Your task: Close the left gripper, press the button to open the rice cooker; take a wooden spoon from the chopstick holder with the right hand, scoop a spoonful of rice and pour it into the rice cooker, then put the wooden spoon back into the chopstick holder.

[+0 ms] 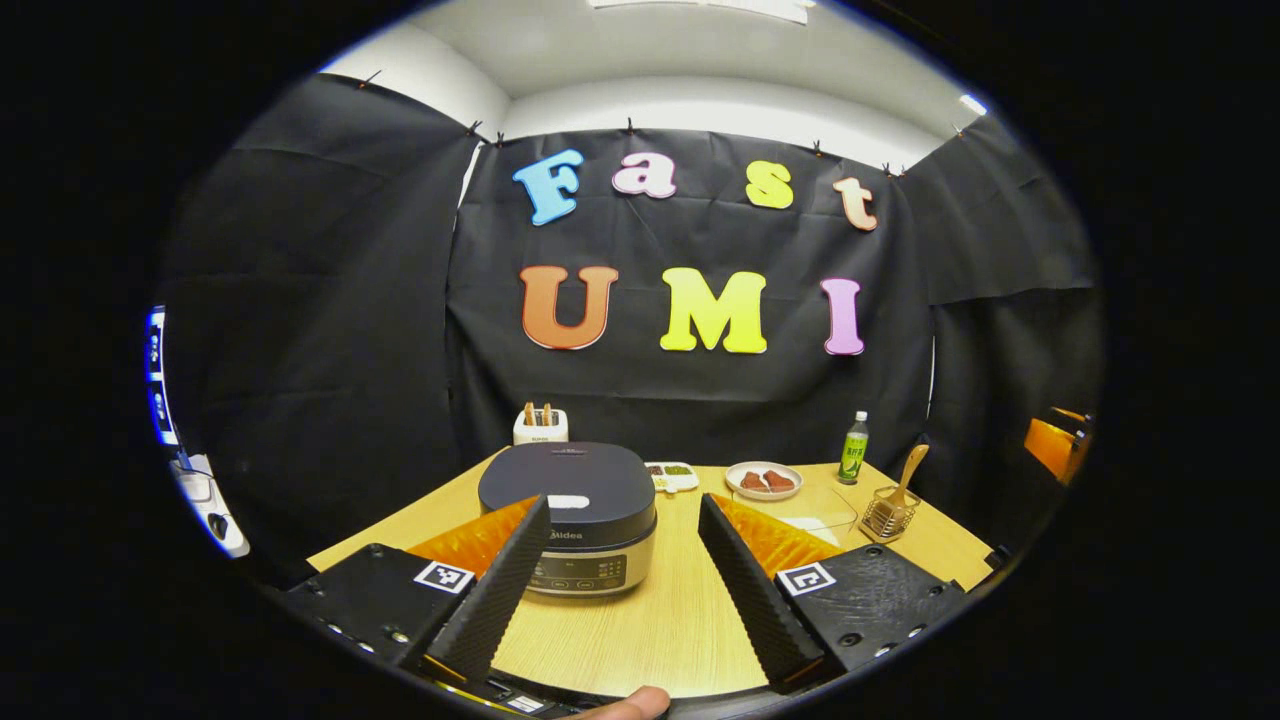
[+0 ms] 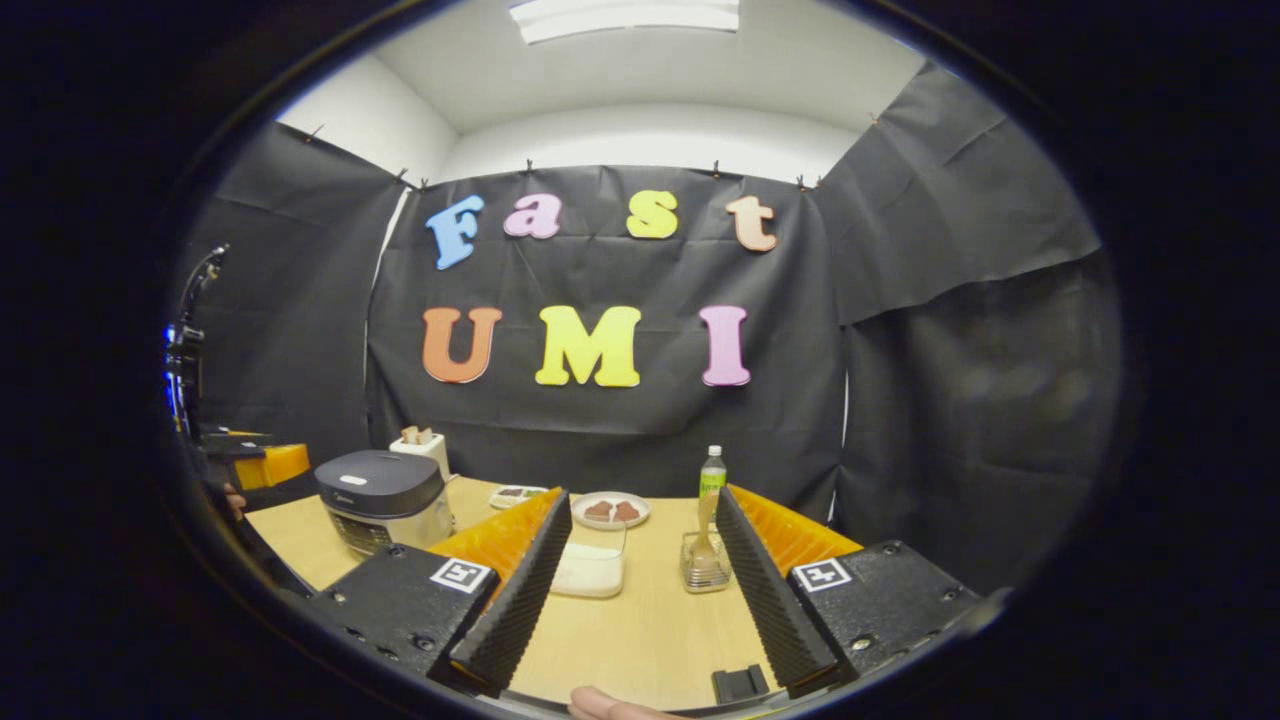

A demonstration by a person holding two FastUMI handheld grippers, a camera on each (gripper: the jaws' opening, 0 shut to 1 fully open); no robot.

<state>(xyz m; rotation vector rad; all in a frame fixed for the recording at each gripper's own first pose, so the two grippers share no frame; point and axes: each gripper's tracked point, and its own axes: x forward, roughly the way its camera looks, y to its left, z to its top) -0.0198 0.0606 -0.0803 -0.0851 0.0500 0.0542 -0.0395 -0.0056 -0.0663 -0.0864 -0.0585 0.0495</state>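
Observation:
The rice cooker (image 1: pixel 575 515) stands shut on the wooden table, dark lid on top, a pale button (image 1: pixel 568 501) on the lid's front. My left gripper (image 1: pixel 625 545) is open, held short of the cooker, its left finger overlapping the cooker's front corner. In the right gripper view the cooker (image 2: pixel 385 500) is at the left. A wooden spoon (image 2: pixel 706 525) stands in the wire chopstick holder (image 2: pixel 705 572), which is ahead between the fingers of my open right gripper (image 2: pixel 645 545). A clear container of rice (image 2: pixel 590 570) sits left of the holder. The spoon (image 1: pixel 908 475) and holder (image 1: pixel 888 515) also lie right in the left gripper view.
A toaster (image 1: pixel 540 425) stands behind the cooker. A small dish tray (image 1: pixel 672 475), a plate with brown pieces (image 1: pixel 763 480) and a green bottle (image 1: pixel 853 448) line the table's back. The other gripper (image 2: pixel 250 465) shows at the left edge of the right gripper view.

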